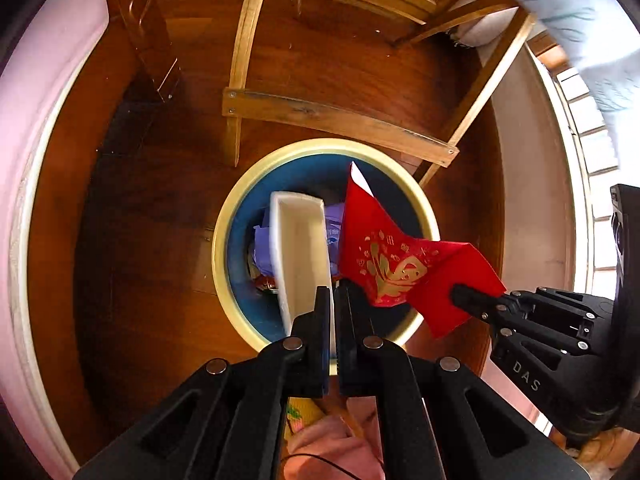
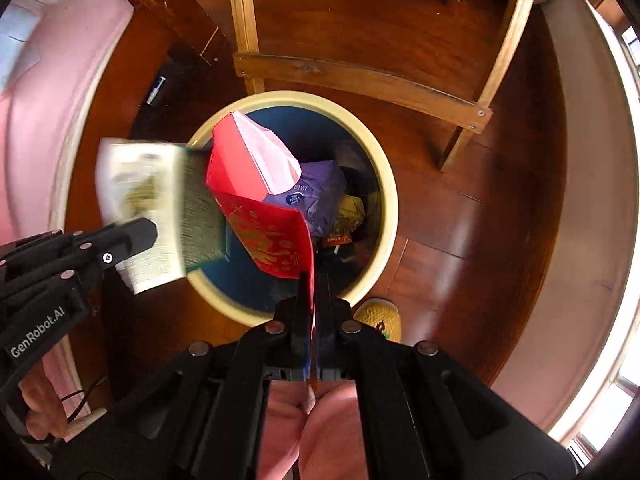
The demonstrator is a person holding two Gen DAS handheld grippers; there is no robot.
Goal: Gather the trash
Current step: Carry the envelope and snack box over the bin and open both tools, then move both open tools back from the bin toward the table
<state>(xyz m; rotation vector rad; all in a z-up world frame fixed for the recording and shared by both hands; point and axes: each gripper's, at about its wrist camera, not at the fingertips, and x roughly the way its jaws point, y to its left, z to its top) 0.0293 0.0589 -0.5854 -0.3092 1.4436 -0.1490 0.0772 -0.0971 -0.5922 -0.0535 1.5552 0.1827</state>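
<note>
A round bin with a cream rim [image 1: 320, 146] [image 2: 390, 200] and blue inside stands on the wooden floor right below both grippers. It holds a purple package [image 2: 320, 192] and other wrappers. My left gripper [image 1: 333, 292] [image 2: 144, 230] is shut on the wall of an open white carton [image 1: 300, 248] [image 2: 160, 208], which hangs over the bin's left side. My right gripper [image 2: 314, 280] [image 1: 460, 294] is shut on a red paper envelope with gold print [image 2: 264, 232] [image 1: 384, 248], held over the bin's mouth.
A wooden chair frame with a crossbar [image 1: 340, 120] [image 2: 360, 76] stands just behind the bin. A foot in a yellow slipper [image 2: 378, 316] is beside the rim. A small pen-like object [image 2: 155, 90] lies on the floor at the left. Pink fabric borders the left.
</note>
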